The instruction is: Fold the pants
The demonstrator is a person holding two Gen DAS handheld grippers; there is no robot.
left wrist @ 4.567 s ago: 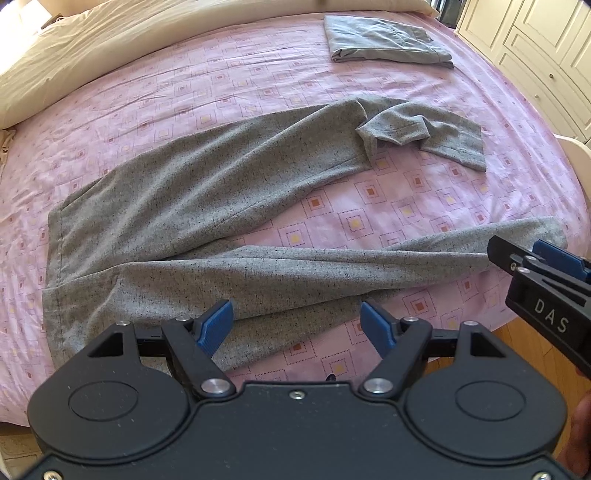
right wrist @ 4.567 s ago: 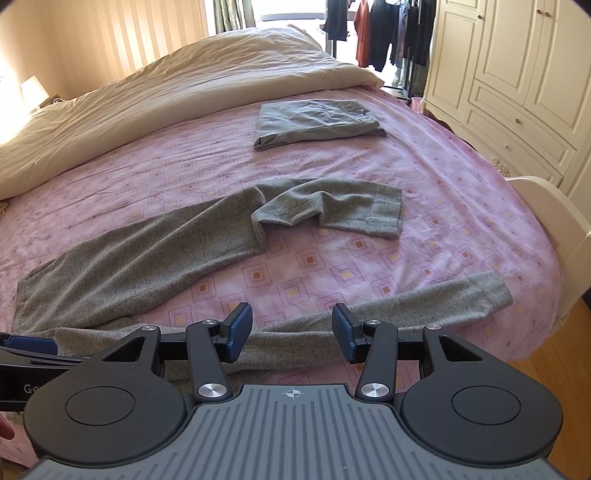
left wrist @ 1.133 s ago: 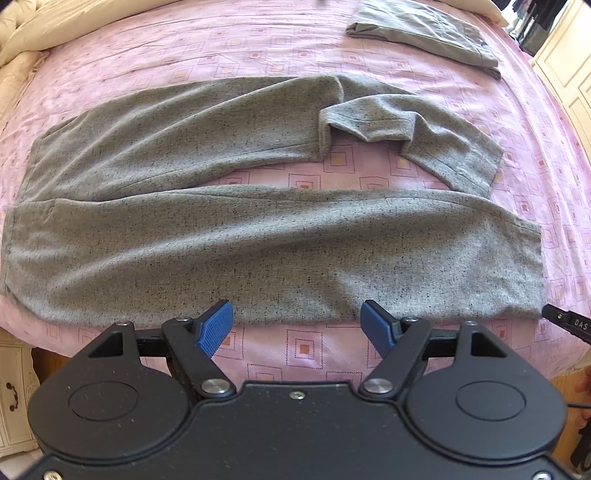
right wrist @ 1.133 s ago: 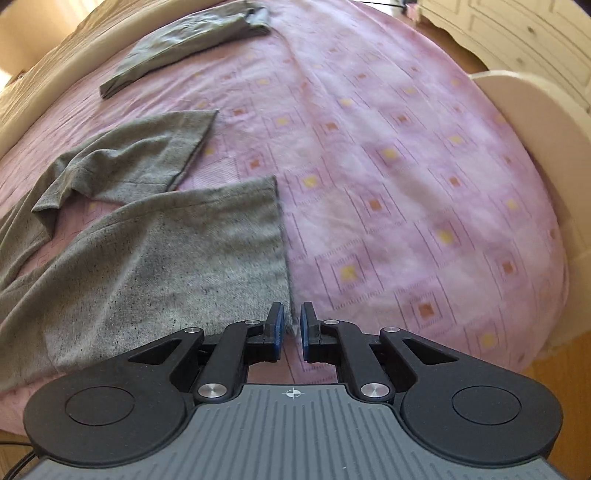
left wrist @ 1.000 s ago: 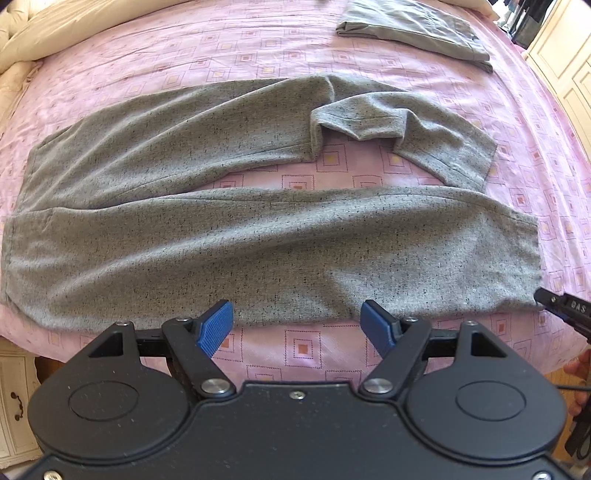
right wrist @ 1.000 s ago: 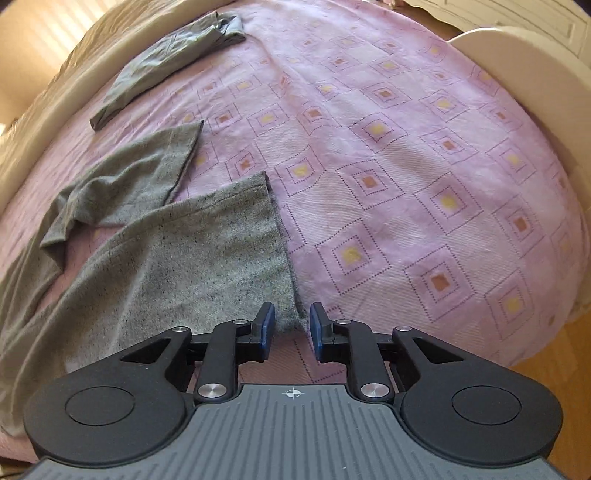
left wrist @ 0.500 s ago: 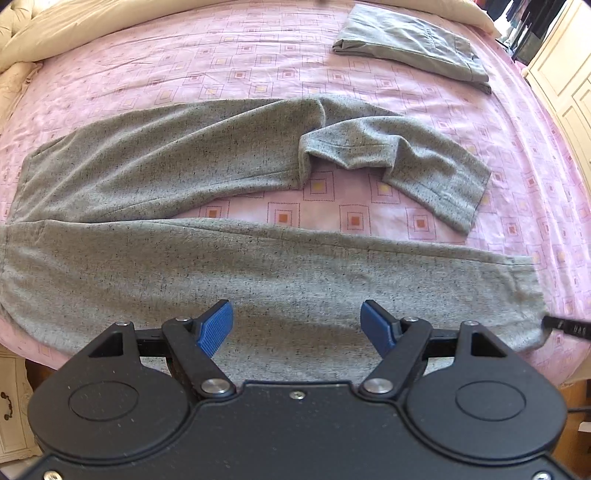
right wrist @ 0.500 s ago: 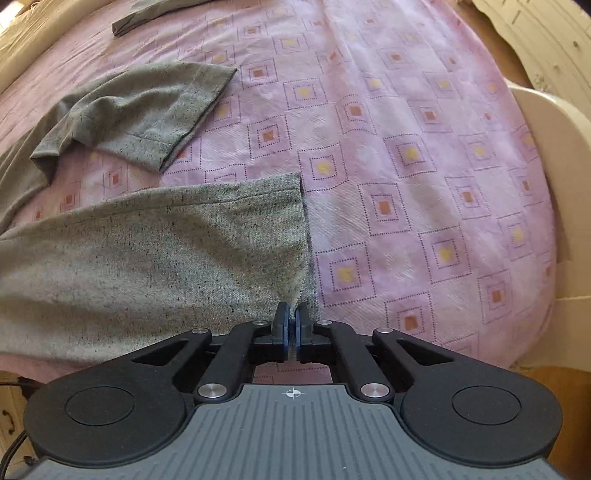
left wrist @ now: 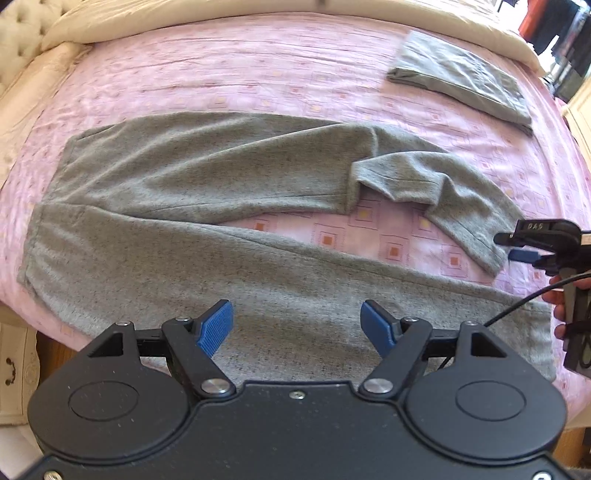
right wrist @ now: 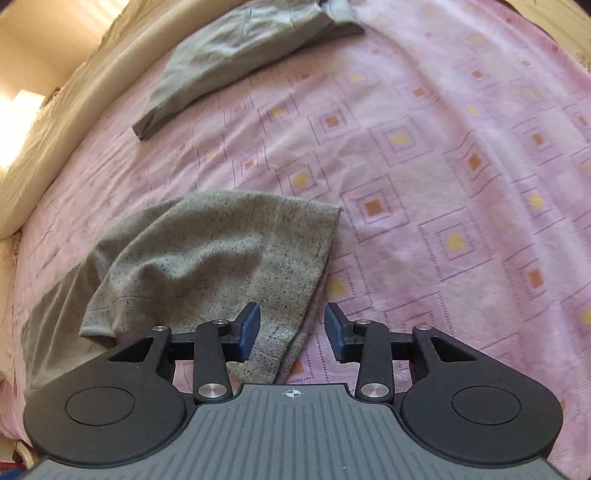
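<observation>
Grey speckled pants (left wrist: 207, 177) lie spread across the pink bed cover (left wrist: 258, 74). The near leg (left wrist: 295, 273) is flat and straight; the far leg's end (left wrist: 458, 199) is doubled over on itself. My left gripper (left wrist: 295, 317) hangs open above the middle of the near leg, touching nothing. My right gripper (left wrist: 506, 246) is beside the far leg's cuff. In the right wrist view that cuff (right wrist: 221, 258) lies under the right gripper (right wrist: 291, 321), whose jaws are opening; the hem runs below and between the fingers, unpinched.
A second pair of folded grey pants (left wrist: 461, 74) (right wrist: 240, 48) rests at the far right of the bed. A cream duvet (left wrist: 221, 14) (right wrist: 55, 140) lines the far side. A white nightstand (left wrist: 14, 350) stands at the left. A hand (left wrist: 557, 295) holds the right gripper.
The right gripper was shut on the near leg's cuff corner, released it, and travelled up the bed to the far leg's cuff with its jaws apart. The left gripper drifted slightly over the near leg.
</observation>
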